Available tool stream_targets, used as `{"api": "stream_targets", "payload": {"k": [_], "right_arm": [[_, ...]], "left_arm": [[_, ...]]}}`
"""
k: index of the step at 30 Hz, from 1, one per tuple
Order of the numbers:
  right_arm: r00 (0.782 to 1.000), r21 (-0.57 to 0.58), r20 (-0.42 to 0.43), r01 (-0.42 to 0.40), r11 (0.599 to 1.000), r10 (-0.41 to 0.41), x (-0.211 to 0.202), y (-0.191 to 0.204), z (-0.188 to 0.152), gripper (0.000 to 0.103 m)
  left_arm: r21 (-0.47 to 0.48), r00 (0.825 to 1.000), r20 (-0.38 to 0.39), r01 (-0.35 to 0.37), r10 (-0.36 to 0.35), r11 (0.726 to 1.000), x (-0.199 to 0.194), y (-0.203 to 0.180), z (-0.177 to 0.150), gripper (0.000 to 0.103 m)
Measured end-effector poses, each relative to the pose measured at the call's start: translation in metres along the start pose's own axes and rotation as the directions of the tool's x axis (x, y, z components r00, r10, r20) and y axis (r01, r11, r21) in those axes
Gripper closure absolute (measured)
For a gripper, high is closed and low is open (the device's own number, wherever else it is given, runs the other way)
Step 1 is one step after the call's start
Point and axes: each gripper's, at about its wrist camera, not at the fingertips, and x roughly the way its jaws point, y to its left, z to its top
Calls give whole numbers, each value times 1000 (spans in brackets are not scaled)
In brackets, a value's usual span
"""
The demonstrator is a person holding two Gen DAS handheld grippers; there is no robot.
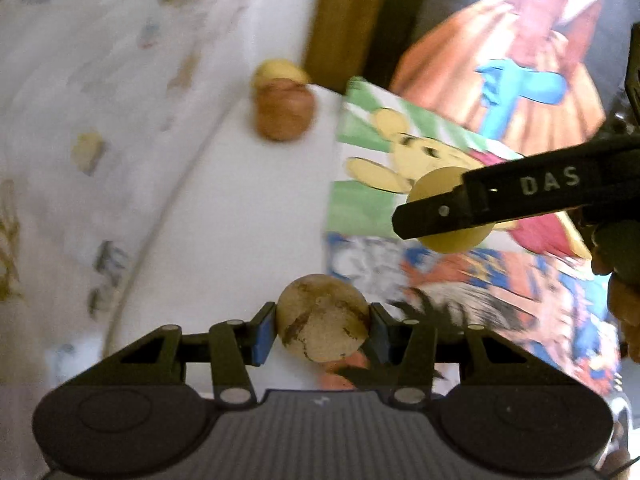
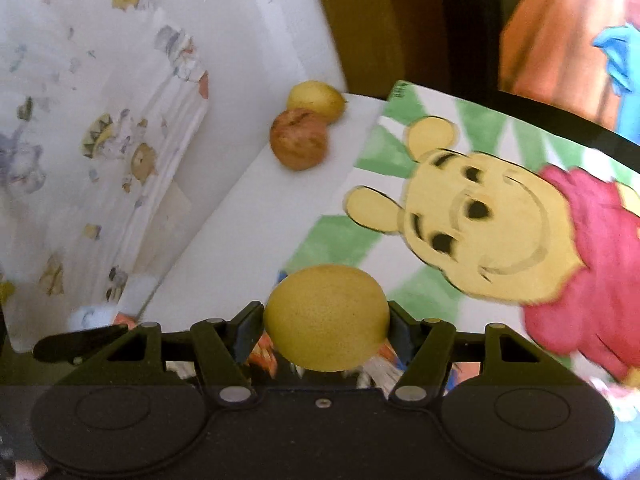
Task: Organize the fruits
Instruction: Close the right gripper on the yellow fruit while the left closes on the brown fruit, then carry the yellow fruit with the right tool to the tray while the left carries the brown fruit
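My left gripper (image 1: pixel 322 322) is shut on a small round tan fruit with dark brown blotches (image 1: pixel 322 316), its blue pads pressing both sides. My right gripper (image 2: pixel 326 320) is shut on a smooth yellow round fruit (image 2: pixel 326 316). In the left wrist view the right gripper (image 1: pixel 452 212) reaches in from the right above the cartoon cloth, carrying the yellow fruit (image 1: pixel 454 240). Farther off on the white surface lie a reddish-brown fruit (image 2: pixel 299 144) (image 1: pixel 285 110) and, touching it behind, a yellow lemon-like fruit (image 2: pixel 316 99) (image 1: pixel 280 72).
A cloth printed with a yellow cartoon bear (image 2: pixel 480 220) (image 1: pixel 400 148) covers the right of the surface. White bedding with small prints (image 2: pixel 100 140) lies on the left. A brown wooden post (image 1: pixel 344 16) and orange fabric (image 1: pixel 500 80) stand behind.
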Motion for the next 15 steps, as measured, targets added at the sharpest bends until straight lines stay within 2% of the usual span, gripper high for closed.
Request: {"api": "stream_targets", "payload": {"k": [5, 15], "right_arm": [[999, 28, 35, 26, 999, -27, -43, -17, -28, 36], [991, 94, 110, 67, 993, -77, -120, -39, -78, 36]], "left_arm": [[31, 998, 18, 52, -52, 998, -14, -24, -3, 50], [79, 995, 24, 99, -101, 992, -53, -65, -27, 50]]}}
